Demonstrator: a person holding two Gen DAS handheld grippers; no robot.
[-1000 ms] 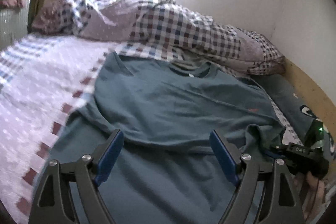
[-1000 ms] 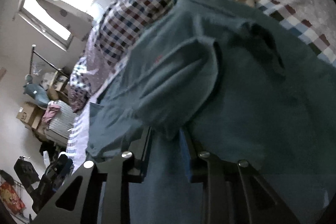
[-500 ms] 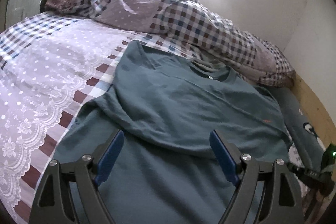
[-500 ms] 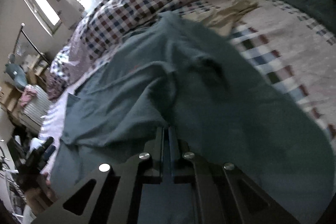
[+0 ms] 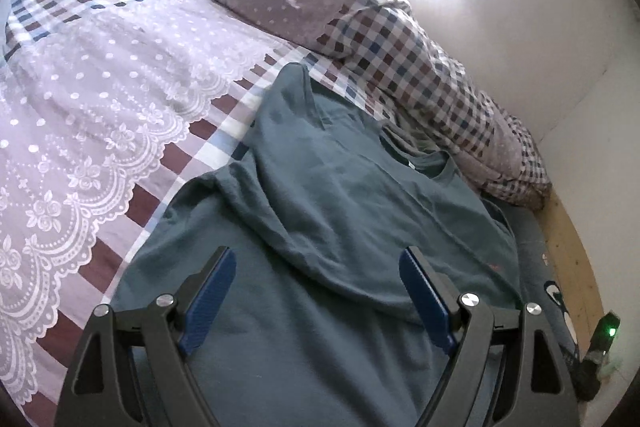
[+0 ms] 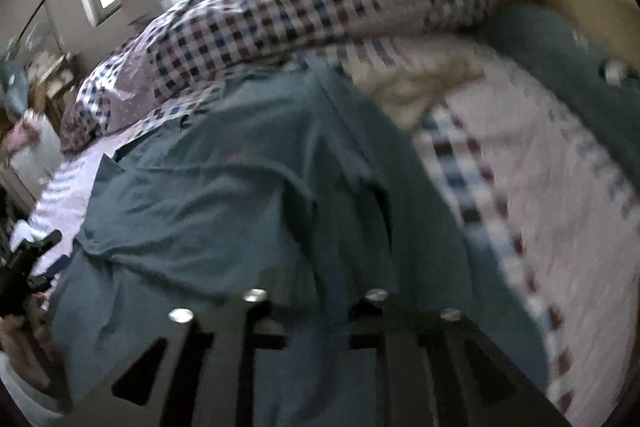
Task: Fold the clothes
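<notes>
Your left gripper (image 5: 316,291) stands wide with nothing between its blue pads (image 5: 208,301), hanging just above the lower part of the teal T-shirt (image 5: 352,211). Your right gripper (image 6: 316,303) is narrow and its jaws are opening, with a fold of the T-shirt (image 6: 248,195) bunched between them; the picture is too blurred to tell whether the pads press on the cloth. That shirt lies spread on the bed (image 5: 100,115), collar toward the far edge, one sleeve folded in over the chest, its left side running along the lace-trimmed bedspread. A checked quilt (image 5: 384,39) is heaped along the bed's far edge, against the wall. In the right wrist view a cream cloth (image 6: 416,87) lies just beyond the shirt, and your left hand (image 6: 24,343) shows at the picture's lower left.
</notes>
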